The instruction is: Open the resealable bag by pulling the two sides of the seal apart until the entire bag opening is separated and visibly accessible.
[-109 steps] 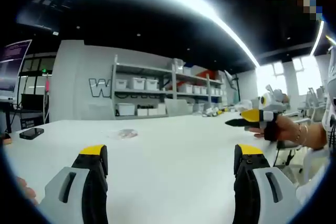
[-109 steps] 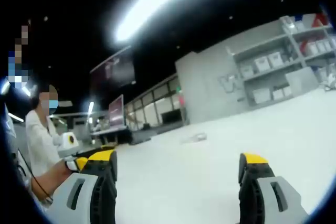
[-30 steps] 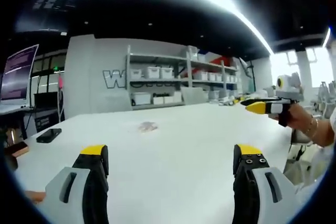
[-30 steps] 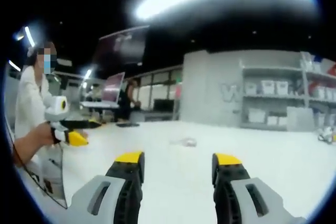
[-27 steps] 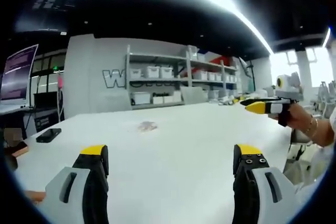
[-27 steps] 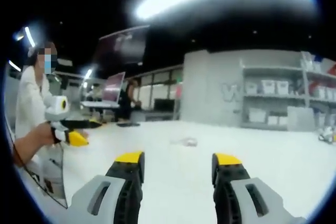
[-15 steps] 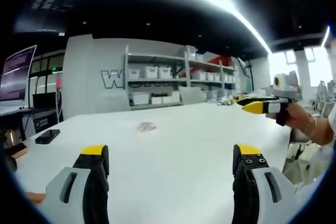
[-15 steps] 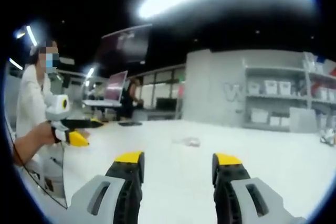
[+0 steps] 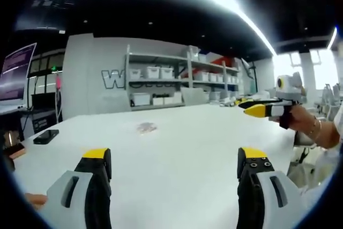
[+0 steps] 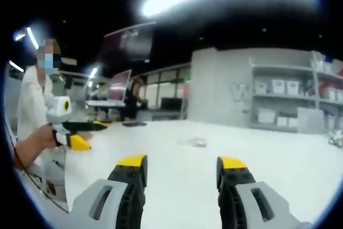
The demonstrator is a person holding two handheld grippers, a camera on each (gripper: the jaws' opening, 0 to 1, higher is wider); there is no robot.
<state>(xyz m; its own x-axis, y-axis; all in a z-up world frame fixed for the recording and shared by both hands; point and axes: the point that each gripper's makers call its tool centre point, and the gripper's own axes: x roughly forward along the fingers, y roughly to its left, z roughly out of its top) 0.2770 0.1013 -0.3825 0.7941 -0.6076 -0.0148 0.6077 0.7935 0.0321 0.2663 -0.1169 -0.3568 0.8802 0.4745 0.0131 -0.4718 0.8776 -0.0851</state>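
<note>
The resealable bag (image 9: 146, 127) is a small clear, crumpled pouch lying flat far out on the white table (image 9: 187, 138); in the right gripper view the bag (image 10: 194, 142) lies beyond my jaws. My left gripper (image 9: 174, 156) is open wide with nothing between its yellow-tipped jaws, well short of the bag. My right gripper (image 10: 182, 162) is open with a narrower gap and holds nothing. In the left gripper view, a hand holds the right gripper (image 9: 252, 106) up above the table's right edge. The left gripper (image 10: 80, 134) appears at the left of the right gripper view.
A dark phone (image 9: 46, 136) lies near the table's left edge. Shelving with white bins (image 9: 177, 87) stands behind the table. A person in a white top (image 10: 32, 105) is at the left, with screens (image 10: 119, 94) behind.
Since 3.6 s ago both views have swung and the right gripper's jaws have narrowed. Over the last second there is only a slight camera drift; the bag lies where it was.
</note>
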